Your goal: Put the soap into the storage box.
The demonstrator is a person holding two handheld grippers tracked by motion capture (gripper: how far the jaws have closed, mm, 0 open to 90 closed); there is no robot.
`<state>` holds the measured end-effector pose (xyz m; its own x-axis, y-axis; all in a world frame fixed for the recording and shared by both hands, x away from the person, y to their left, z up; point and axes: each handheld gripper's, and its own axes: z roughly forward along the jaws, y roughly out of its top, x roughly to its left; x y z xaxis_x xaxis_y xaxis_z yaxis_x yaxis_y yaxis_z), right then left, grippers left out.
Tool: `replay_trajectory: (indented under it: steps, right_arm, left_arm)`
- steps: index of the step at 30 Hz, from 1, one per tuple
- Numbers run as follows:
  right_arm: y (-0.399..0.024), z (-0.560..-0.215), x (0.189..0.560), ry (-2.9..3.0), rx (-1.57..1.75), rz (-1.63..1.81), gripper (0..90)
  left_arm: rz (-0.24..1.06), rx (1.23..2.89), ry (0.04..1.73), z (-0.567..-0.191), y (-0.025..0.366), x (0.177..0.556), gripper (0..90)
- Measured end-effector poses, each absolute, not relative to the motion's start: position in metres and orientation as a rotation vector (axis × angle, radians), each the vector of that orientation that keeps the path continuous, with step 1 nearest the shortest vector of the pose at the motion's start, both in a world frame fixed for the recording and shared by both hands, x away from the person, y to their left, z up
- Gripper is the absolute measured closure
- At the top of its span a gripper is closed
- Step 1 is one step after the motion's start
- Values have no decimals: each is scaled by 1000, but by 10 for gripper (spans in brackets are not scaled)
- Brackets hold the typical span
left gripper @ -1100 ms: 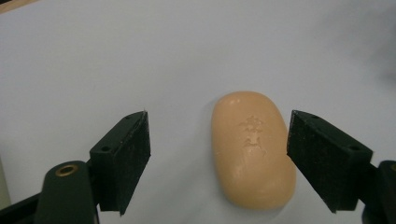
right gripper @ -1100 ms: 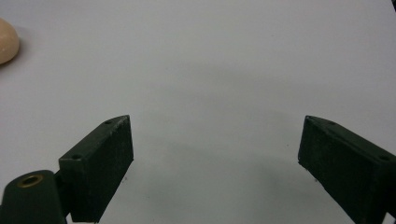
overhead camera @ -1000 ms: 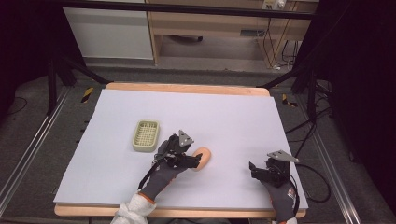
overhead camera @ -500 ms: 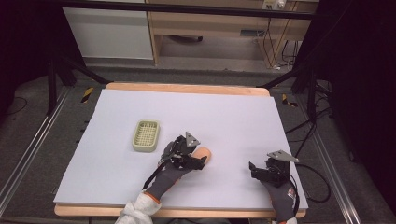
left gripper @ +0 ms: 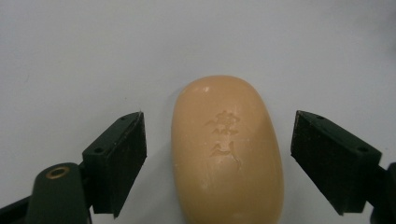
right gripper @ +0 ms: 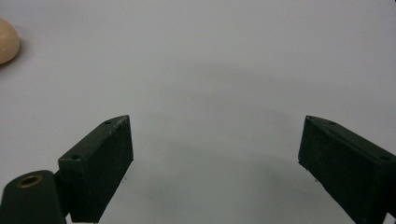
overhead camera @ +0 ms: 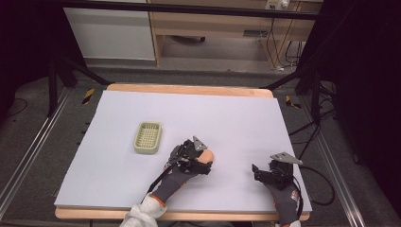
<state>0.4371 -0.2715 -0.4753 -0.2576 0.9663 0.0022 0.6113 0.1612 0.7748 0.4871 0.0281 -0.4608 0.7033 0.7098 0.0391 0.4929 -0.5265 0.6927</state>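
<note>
left gripper jaws just opened wide; right gripper jaws apart.

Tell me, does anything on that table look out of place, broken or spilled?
Nothing stands out. The peach soap bar lies whole on the table, stamped side up, between the open jaws of the left gripper, which have just been opening and do not touch it. The small slotted dish sits upright nearby. The right gripper is open, holding nothing.
</note>
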Motion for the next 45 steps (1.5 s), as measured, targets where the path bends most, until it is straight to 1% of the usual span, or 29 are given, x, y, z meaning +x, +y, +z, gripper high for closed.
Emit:
replay_trajectory:
  steps: [18, 27, 45]
  right_arm:
    - [-271, -475, 437, 1938, 1492, 921, 103]
    - [-271, -475, 437, 1938, 1492, 918, 102]
    - [-271, -475, 438, 1937, 1495, 916, 102]
  left_arm:
    - [377, 2282, 929, -475, 23, 491, 230]
    - [365, 2279, 934, -475, 24, 491, 291]
    - [373, 2297, 944, -473, 25, 491, 309]
